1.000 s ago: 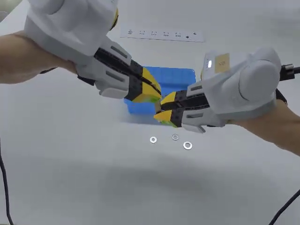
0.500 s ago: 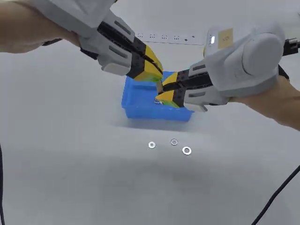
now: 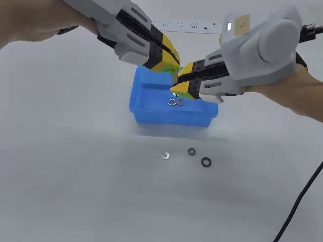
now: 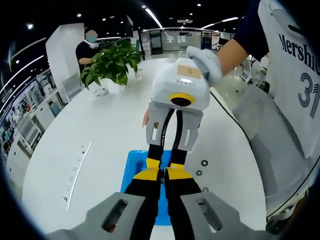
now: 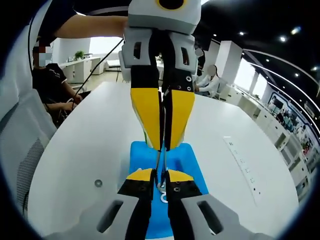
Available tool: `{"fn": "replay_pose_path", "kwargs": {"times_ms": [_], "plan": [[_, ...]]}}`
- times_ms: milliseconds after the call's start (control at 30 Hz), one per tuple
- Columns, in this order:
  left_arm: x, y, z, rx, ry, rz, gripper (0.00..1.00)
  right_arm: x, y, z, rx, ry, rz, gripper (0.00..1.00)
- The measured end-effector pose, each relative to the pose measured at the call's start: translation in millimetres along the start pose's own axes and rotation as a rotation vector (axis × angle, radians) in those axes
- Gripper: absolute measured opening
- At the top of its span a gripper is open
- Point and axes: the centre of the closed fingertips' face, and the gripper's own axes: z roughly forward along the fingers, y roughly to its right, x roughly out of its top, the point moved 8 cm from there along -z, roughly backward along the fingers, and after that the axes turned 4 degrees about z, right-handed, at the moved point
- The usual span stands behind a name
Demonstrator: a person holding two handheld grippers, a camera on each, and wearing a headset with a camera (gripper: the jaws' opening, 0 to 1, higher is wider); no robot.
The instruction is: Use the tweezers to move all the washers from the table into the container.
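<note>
- Tabletop (image 3: pixel 75 176): white and wide. A white power strip (image 3: pixel 189 24) lies along its far side, and a dark cable (image 3: pixel 302 201) trails over its right-hand part.
- Left gripper (image 3: pixel 171 63): reaches in from the upper left of the head view. Its yellow-tipped jaws are pinched together on the upper end of the tweezers, above the far side of the container.
- Right gripper (image 3: pixel 179 89): comes in from the right and meets the left gripper nose to nose over the container. Its jaws are closed on the lower part of the tweezers, pressing the two blades together.
- Container (image 3: pixel 166 118): a blue, rectangular, open-topped box in the middle of the tabletop, directly beneath both grippers.
- Tweezers (image 5: pixel 161 155): thin metal. In the right gripper view they run from between the left gripper's jaws down between the right gripper's jaws, with the tips pointing into the container. Whether the tips hold a washer cannot be told.
- Washers in the container (image 3: pixel 175 102): two small metal rings lying side by side and touching on the blue floor, just under the tweezers' tips.
- Washers on the tabletop (image 3: pixel 191 152): three small rings near the container's front wall, each apart from the others.
</note>
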Motion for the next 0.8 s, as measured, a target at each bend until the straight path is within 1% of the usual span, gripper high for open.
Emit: {"fn": "replay_pose_path", "kwargs": {"times_ms": [33,167,300,467,567,600,733,800], "plan": [[-4.9,-1.3,4.2,-0.004,-0.005,-0.008,0.07,-4.5,1.3,4.3,0.006,-0.007,0.0,0.1],[-17.6,-3.8,15.9,-0.009,-0.007,-0.038,0.07,-16.9,3.3,15.2,0.027,-0.023,0.013,0.1],[-24.4,-4.4,21.5,-0.011,-0.013,-0.051,0.07,-24.3,4.3,20.0,0.033,-0.032,0.021,0.1],[-26.1,-5.7,21.9,-0.011,-0.017,-0.053,0.07,-26.2,4.9,21.5,0.029,-0.029,0.031,0.1],[-25.5,-5.0,22.1,-0.011,-0.018,-0.048,0.07,-26.0,4.9,21.5,0.02,-0.03,0.02,0.1],[-24.8,-4.4,22.1,-0.011,-0.017,-0.041,0.07,-25.6,4.4,21.1,0.016,-0.033,0.013,0.1],[-21.3,-2.1,21.1,-0.012,-0.013,-0.039,0.07,-24.3,2.3,18.0,0.008,-0.031,0.008,0.11],[-19.2,-0.3,19.9,-0.011,-0.012,-0.037,0.07,-23.7,3.9,16.8,0.007,-0.031,0.011,0.11]]}}
